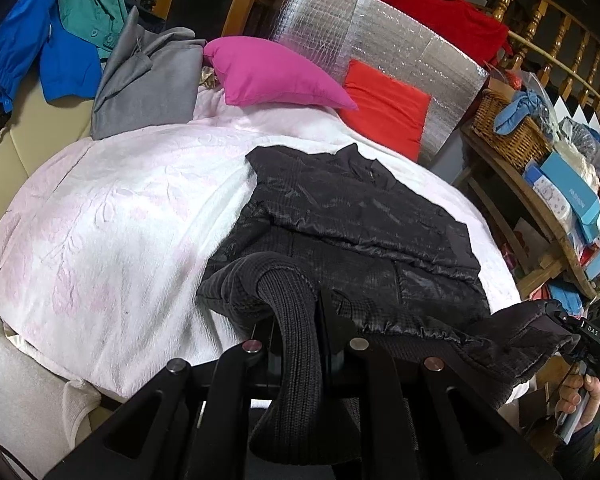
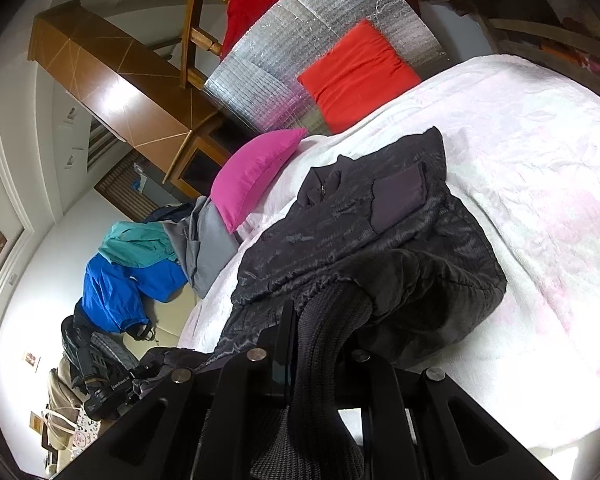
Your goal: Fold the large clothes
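A black quilted jacket (image 1: 364, 216) lies partly folded on a white and pink bedspread (image 1: 112, 220); it also shows in the right wrist view (image 2: 364, 240). My left gripper (image 1: 296, 332) is shut on the jacket's ribbed knit hem, which hangs between its fingers. My right gripper (image 2: 320, 344) is shut on another ribbed knit edge of the jacket. The right gripper also shows in the left wrist view (image 1: 572, 336) at the jacket's right corner, held by a hand. The left gripper shows in the right wrist view (image 2: 112, 384) at the bed's near-left edge.
A pink cushion (image 1: 272, 72) and a red cushion (image 1: 384, 108) lie at the bed's head against a silver foil panel (image 1: 380, 32). Grey, teal and blue clothes (image 1: 76, 40) are piled at the far left. A cluttered wooden shelf with a wicker basket (image 1: 504, 128) stands right.
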`<state>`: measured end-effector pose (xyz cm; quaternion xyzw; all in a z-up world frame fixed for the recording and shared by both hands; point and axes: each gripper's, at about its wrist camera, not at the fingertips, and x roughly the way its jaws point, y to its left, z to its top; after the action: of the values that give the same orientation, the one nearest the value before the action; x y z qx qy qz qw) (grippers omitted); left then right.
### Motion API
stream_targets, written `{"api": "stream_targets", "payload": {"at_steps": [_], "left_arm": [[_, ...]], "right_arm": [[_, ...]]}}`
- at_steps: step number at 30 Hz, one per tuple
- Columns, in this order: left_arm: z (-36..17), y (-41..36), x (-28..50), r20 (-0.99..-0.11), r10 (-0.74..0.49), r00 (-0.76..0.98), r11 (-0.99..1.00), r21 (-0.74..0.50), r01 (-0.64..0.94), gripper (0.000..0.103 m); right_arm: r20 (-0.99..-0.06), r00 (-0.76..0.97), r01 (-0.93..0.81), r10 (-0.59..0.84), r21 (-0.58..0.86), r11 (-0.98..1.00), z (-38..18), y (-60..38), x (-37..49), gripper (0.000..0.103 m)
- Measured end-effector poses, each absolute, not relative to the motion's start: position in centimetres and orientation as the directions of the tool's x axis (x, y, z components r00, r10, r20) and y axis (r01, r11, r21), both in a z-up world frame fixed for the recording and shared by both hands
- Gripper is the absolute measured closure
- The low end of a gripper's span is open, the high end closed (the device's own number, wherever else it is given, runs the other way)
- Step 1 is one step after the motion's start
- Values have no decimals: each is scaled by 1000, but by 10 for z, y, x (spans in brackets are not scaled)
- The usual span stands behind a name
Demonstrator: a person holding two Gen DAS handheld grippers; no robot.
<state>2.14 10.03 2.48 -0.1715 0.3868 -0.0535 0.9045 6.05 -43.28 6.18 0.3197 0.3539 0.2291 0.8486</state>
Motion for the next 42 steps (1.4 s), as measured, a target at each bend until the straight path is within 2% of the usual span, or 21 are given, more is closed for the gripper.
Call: {"api": "stream_targets", "payload": {"at_steps": [8,15,29,42], "left_arm": [[29,95,1,-677,-229,699,940,-342,-23,90],[50,89,14,-650,-225,726,944,-330,-3,90],[95,84,80,-573,-196,796,947,-322,2,90],[99,83,129,-583,-121,804,953,-295,-70,90]], "right_arm": [[-466,648,-159,603,692,704,53,-438,36,92],[-448,661,-180,602,684,707,65,-442,43,92],[-433,708,-207,558,628,750,115,-439,107,92],[-490,720,-174,492,558,811,140,-422,196,92]]}}
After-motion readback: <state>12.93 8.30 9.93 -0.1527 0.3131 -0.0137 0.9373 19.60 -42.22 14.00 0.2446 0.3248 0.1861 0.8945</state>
